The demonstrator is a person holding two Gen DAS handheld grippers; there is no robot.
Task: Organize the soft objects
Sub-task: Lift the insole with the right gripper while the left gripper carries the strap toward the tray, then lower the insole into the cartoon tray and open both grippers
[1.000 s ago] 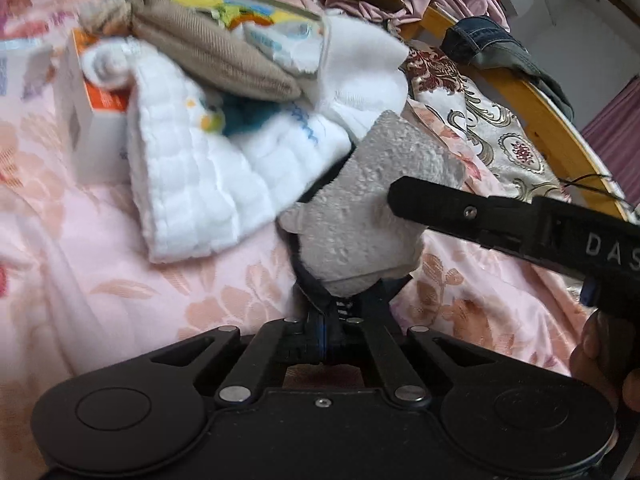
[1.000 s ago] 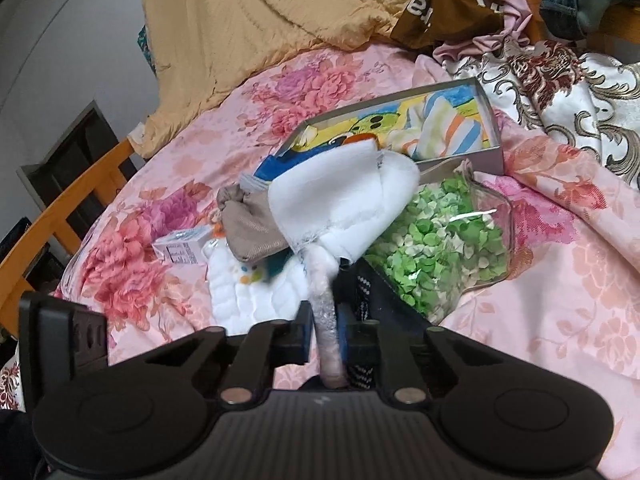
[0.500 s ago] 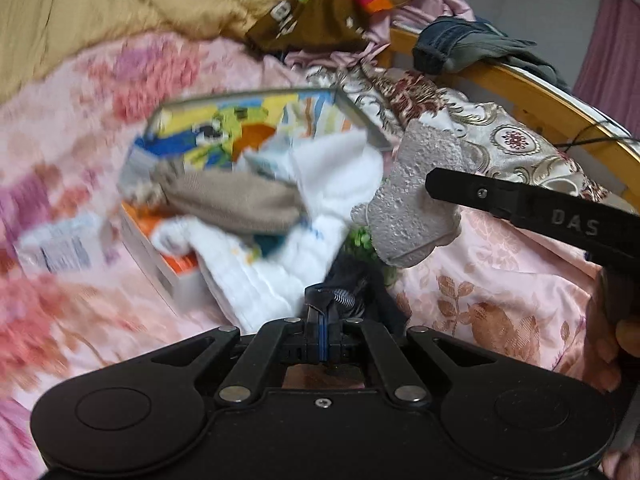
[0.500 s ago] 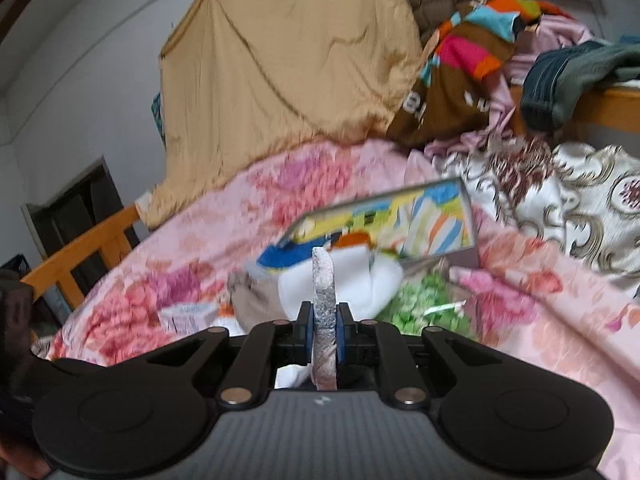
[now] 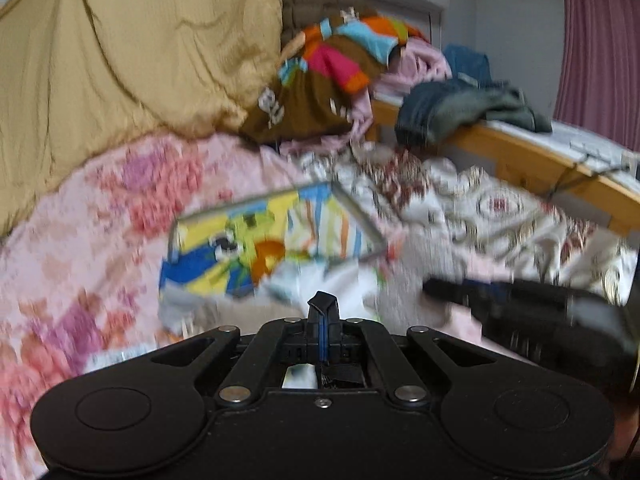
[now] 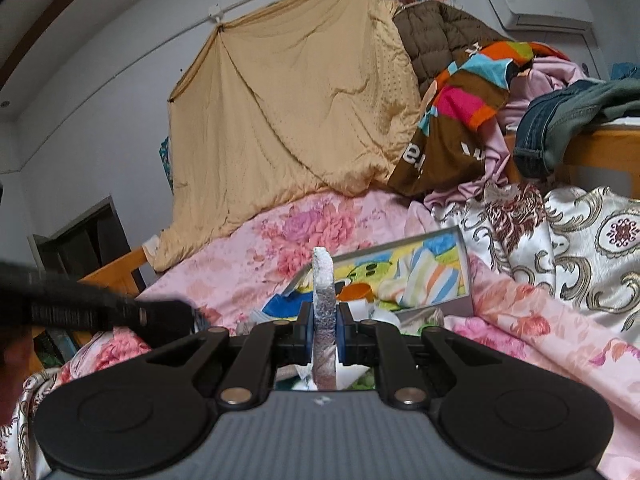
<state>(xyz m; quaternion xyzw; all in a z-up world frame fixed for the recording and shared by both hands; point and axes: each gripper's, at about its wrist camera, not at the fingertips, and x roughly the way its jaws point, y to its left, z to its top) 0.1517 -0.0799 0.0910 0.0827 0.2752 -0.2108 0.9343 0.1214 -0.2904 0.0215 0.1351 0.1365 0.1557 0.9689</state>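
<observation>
My right gripper point(image 6: 324, 320) is shut on a flat grey fuzzy piece point(image 6: 323, 296), which stands on edge between the pads, lifted above the bed. The left wrist view shows that grey piece point(image 5: 416, 276) as a blur at the tip of the right gripper point(image 5: 434, 291). My left gripper point(image 5: 323, 322) is shut, with a thin bit of black cloth point(image 5: 323, 300) poking up between its pads. It shows blurred at the left in the right wrist view, as the left gripper point(image 6: 188, 314). Ahead lies an open grey box point(image 6: 464, 264) of colourful striped cloths point(image 6: 424, 280).
White cloths point(image 5: 332, 280) lie heaped in front of the box point(image 5: 360, 216) on the pink floral bedspread point(image 6: 320, 224). A tan quilt point(image 6: 288, 112) hangs behind. Piled clothes point(image 6: 472, 112), jeans point(image 6: 560, 128) on a wooden rail point(image 5: 520, 152) and a brocade cloth point(image 6: 580, 240) fill the right.
Both grippers have risen off the heap. The left one climbed most and rolled, so its view swung from the white cloths up to the box and quilt. The grey piece came up with the right gripper.
</observation>
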